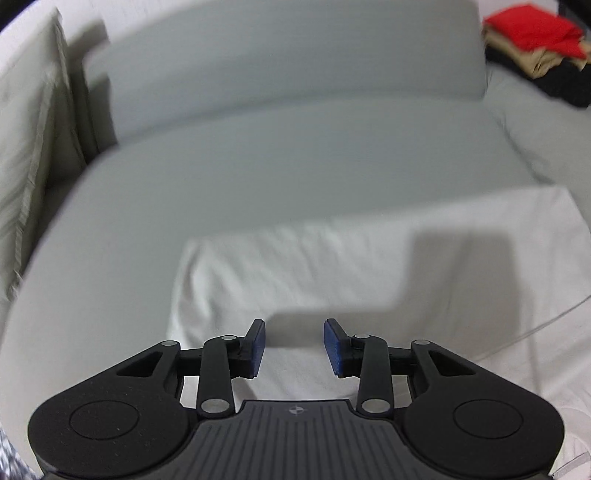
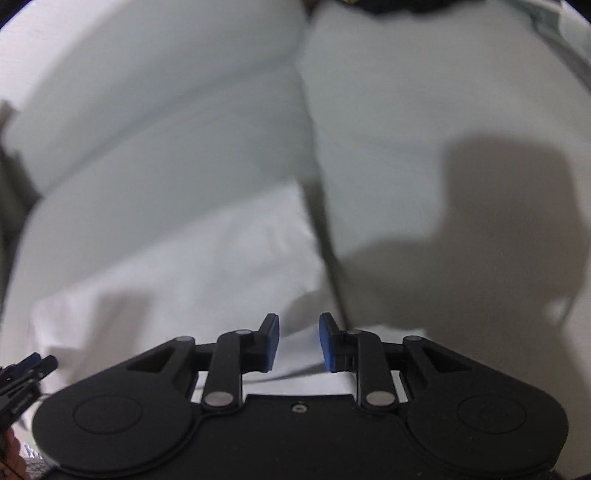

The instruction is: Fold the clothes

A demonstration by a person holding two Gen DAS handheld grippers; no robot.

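Note:
A white garment (image 1: 369, 266) lies folded flat on the grey sofa seat (image 1: 258, 170). My left gripper (image 1: 294, 347) is open and empty, hovering over the garment's near part. In the right wrist view the same white garment (image 2: 192, 280) lies left of the seam between two seat cushions. My right gripper (image 2: 299, 341) is open and empty above the garment's right edge. The left gripper's fingertips (image 2: 33, 363) show at the far left of the right wrist view.
A pile of folded clothes, red on top (image 1: 532, 29) over tan and black, sits at the sofa's far right. A pale cushion (image 1: 26, 110) stands at the left. The sofa backrest (image 1: 277, 59) runs behind. A dark gap (image 2: 325, 236) divides the seat cushions.

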